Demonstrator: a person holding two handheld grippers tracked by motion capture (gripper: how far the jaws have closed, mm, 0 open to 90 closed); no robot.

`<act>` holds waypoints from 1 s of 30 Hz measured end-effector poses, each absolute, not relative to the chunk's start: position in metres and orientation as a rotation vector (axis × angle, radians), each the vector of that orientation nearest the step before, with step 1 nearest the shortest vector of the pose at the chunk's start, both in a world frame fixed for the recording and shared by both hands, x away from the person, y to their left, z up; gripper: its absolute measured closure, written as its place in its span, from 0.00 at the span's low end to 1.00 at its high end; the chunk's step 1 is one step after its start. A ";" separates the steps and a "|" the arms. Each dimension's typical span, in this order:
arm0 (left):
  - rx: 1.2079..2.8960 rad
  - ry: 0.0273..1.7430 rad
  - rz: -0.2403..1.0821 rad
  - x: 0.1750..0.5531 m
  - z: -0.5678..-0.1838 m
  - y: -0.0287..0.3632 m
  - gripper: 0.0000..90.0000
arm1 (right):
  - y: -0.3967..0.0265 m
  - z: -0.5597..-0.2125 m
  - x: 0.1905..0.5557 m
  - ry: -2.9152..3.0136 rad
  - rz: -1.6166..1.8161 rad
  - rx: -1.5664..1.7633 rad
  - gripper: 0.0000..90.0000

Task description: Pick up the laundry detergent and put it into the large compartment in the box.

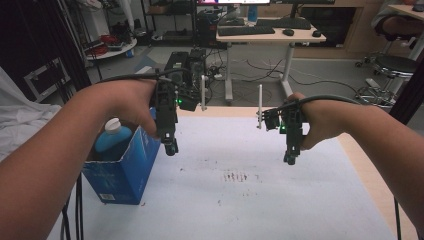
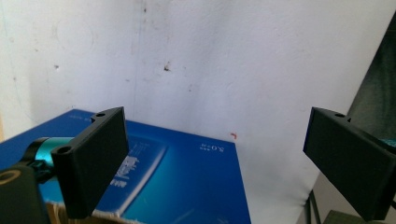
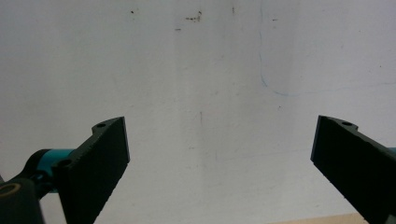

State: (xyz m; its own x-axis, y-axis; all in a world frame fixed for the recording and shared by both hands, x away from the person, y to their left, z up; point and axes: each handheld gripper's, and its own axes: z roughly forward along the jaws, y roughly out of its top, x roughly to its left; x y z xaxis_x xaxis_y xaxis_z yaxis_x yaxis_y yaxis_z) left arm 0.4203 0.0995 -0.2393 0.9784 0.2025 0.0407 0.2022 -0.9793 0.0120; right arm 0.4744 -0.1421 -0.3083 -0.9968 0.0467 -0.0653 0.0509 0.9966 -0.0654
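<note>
My left gripper [image 1: 170,146], jaws wide, hangs just above the blue box [image 1: 125,165]; dropping carelessly could clip its rim. My right gripper [image 1: 291,157] gapes wide, empty.

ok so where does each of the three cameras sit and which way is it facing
High view: above the person's side, looking forward and down at the white table; both forearms, left gripper and right gripper show.
Left gripper view: rides the left gripper, looking down past its parted jaws at the blue box and white tabletop.
Right gripper view: rides the right gripper, looking down past parted jaws at bare white tabletop.
Shared: the blue box appears in high and left gripper views.
</note>
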 end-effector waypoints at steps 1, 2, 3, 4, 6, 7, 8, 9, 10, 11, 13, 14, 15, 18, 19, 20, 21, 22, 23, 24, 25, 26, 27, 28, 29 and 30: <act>3.130 0.310 0.052 0.423 -0.245 0.097 0.07 | -0.142 -0.308 0.474 3.074 -0.103 0.067 0.04; 3.139 0.304 0.048 0.424 -0.248 0.096 0.07 | -0.141 -0.307 0.473 3.077 -0.102 0.071 0.04; 3.144 0.297 0.041 0.425 -0.251 0.095 0.07 | -0.141 -0.306 0.472 3.075 -0.097 0.064 0.04; 3.153 0.290 0.040 0.426 -0.253 0.093 0.07 | -0.141 -0.306 0.471 3.077 -0.096 0.066 0.04; 3.155 0.285 0.046 0.427 -0.254 0.092 0.07 | -0.140 -0.305 0.468 3.073 -0.089 0.075 0.04; 3.153 0.276 0.049 0.428 -0.256 0.091 0.07 | -0.140 -0.304 0.467 3.072 -0.089 0.077 0.04; 3.147 0.268 0.050 0.429 -0.256 0.090 0.07 | -0.140 -0.304 0.466 3.070 -0.082 0.072 0.04; 3.142 0.261 0.051 0.429 -0.256 0.089 0.07 | -0.141 -0.303 0.466 3.069 -0.094 0.057 0.04; 3.137 0.247 0.048 0.430 -0.255 0.089 0.07 | -0.142 -0.302 0.466 3.067 -0.089 0.055 0.04; 3.132 0.240 0.052 0.431 -0.255 0.088 0.07 | -0.142 -0.302 0.465 3.065 -0.084 0.076 0.04; 3.119 0.239 0.048 0.432 -0.253 0.088 0.07 | -0.144 -0.300 0.466 3.067 -0.092 0.068 0.04; 3.118 0.235 0.046 0.433 -0.252 0.088 0.07 | -0.145 -0.300 0.467 3.067 -0.087 0.064 0.04; 3.115 0.238 0.057 0.433 -0.250 0.088 0.07 | -0.146 -0.300 0.467 3.068 -0.087 0.075 0.04; 3.108 0.244 0.062 0.433 -0.242 0.088 0.07 | -0.147 -0.299 0.469 3.070 -0.084 0.077 0.04; 3.106 0.243 0.064 0.433 -0.240 0.089 0.07 | -0.147 -0.299 0.469 3.070 -0.081 0.077 0.04; 3.106 0.243 0.064 0.433 -0.240 0.089 0.07 | -0.147 -0.299 0.468 3.071 -0.080 0.079 0.04; 3.098 0.247 0.064 0.433 -0.240 0.089 0.07 | -0.147 -0.299 0.468 3.070 -0.079 0.079 0.04; 3.108 0.248 0.063 0.432 -0.240 0.089 0.07 | -0.147 -0.299 0.468 3.070 -0.082 0.074 0.04; 3.117 0.248 0.064 0.432 -0.242 0.089 0.07 | -0.147 -0.299 0.468 3.070 -0.083 0.075 0.04; 3.123 0.254 0.064 0.433 -0.243 0.089 0.07 | -0.146 -0.299 0.468 3.068 -0.082 0.082 0.04; 3.125 0.256 0.061 0.433 -0.245 0.089 0.07 | -0.146 -0.299 0.468 3.067 -0.081 0.074 0.04; 3.127 0.251 0.059 0.433 -0.246 0.090 0.07 | -0.146 -0.299 0.468 3.069 -0.081 0.069 0.04; 3.124 0.263 0.050 0.433 -0.247 0.090 0.07 | -0.145 -0.299 0.468 3.069 -0.082 0.071 0.04; 3.125 0.260 0.050 0.433 -0.248 0.090 0.07 | -0.145 -0.300 0.467 3.071 -0.084 0.079 0.04; 3.125 0.261 0.049 0.433 -0.248 0.090 0.07 | -0.145 -0.300 0.468 3.069 -0.082 0.070 0.04; 3.125 0.261 0.049 0.433 -0.248 0.090 0.07 | -0.145 -0.300 0.468 3.070 -0.082 0.070 0.04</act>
